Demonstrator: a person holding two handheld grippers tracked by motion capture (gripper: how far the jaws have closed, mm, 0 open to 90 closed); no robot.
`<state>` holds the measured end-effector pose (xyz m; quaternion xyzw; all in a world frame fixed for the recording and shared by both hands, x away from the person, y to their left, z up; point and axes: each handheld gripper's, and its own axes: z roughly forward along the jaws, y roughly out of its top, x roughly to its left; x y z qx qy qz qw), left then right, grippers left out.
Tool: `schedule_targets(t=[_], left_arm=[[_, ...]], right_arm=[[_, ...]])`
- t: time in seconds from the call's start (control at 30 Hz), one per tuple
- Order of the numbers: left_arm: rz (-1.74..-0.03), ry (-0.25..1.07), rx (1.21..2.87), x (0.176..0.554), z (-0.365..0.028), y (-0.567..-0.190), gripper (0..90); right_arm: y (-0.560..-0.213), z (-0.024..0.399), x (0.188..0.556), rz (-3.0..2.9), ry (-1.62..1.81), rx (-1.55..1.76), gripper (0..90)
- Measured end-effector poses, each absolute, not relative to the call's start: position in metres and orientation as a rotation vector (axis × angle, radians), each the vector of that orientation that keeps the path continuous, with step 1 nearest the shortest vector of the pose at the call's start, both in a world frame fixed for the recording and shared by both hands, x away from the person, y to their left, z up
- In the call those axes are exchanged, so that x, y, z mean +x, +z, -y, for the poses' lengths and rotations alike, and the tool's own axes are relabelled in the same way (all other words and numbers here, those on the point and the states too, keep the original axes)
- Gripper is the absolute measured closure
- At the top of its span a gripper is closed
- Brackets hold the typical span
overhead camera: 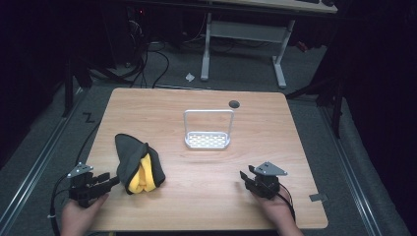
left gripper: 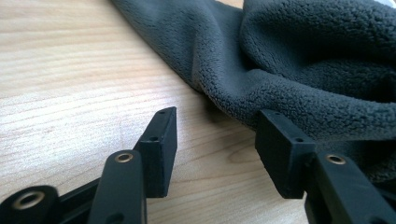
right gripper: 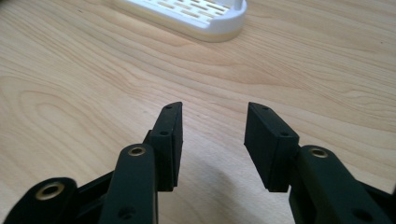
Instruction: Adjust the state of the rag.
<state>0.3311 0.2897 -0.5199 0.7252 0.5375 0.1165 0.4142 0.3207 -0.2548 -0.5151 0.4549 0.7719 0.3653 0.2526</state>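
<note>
A crumpled dark grey fleece cloth with a yellow lining [overhead camera: 137, 164] lies on the left part of the wooden table [overhead camera: 206, 196]. My left gripper [overhead camera: 109, 186] sits low at the table's front left, open, its tips just at the cloth's near edge. In the left gripper view the grey fleece [left gripper: 289, 60] rises right behind my right-hand finger [left gripper: 280, 149], and nothing lies between the jaws. My right gripper [overhead camera: 247, 178] rests at the front right, open over bare wood [right gripper: 93, 84]. A white perforated rack with a wire hoop handle [overhead camera: 208, 139] stands at the table's middle, its tray [right gripper: 196, 14] ahead of the right gripper.
A round dark hole [overhead camera: 234, 103] marks the tabletop behind the rack. Beyond the table stands a white-legged desk frame [overhead camera: 243, 44] on grey floor, with cables [overhead camera: 147, 59] at the back left. A person's hands [overhead camera: 78, 219] hold both grippers at the front edge.
</note>
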Motion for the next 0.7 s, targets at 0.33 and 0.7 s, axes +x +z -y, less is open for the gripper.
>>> schedule_targets(t=[0.33, 0.7], left_arm=[[-1.332, 0.295, 1.843, 0.333, -0.286, -0.524, 48.3], [-1.255, 0.365, 1.781, 0.325, -0.279, -0.496, 42.0]], right_arm=[[-0.517, 0.257, 0.323, -2.079, 0.998, 1.261, 55.3], [-0.520, 0.252, 0.322, -2.103, 0.987, 1.246, 51.2]])
